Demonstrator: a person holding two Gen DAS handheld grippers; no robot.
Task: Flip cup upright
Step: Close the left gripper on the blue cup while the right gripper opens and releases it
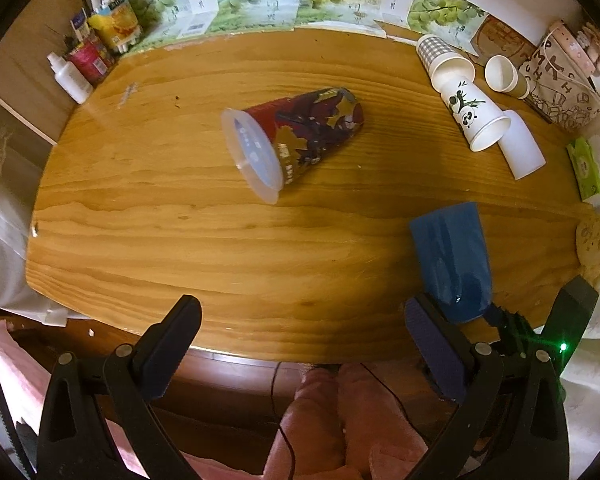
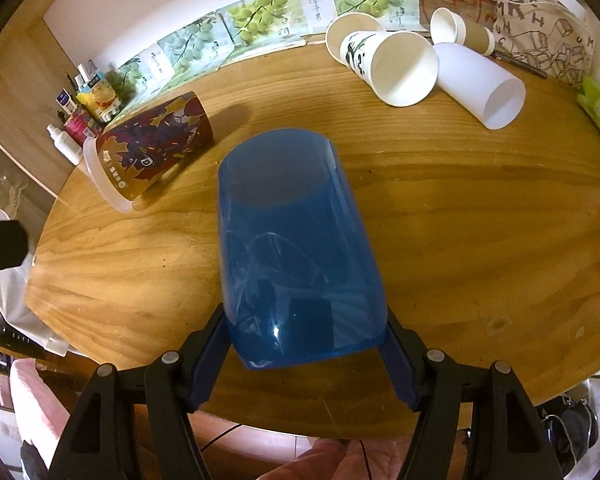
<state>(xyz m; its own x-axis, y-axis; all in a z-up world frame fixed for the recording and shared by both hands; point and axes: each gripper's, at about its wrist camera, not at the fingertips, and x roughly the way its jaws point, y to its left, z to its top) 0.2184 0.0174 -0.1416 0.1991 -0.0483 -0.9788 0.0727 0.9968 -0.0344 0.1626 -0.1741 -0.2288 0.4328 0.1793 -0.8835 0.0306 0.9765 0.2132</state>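
Note:
A blue translucent plastic cup [image 2: 296,248] lies along my right gripper [image 2: 304,344], whose jaws press on its near end from both sides. It is held just above the wooden table [image 2: 480,240], mouth end away from me. The same cup shows in the left wrist view [image 1: 454,256] at the right, with the right gripper's fingers [image 1: 508,320] behind it. My left gripper [image 1: 300,336] is open and empty over the table's near edge. A red and gold printed cup [image 1: 300,136] with a clear lid lies on its side at the table's middle; it also shows in the right wrist view [image 2: 152,148].
Several paper cups lie on their sides at the far right, among them a panda cup [image 1: 474,114] and a white tube cup [image 2: 480,84]. Bottles and cans [image 1: 88,52] stand at the far left. A printed bag [image 1: 564,80] and a green tissue pack [image 1: 588,168] sit at the right edge.

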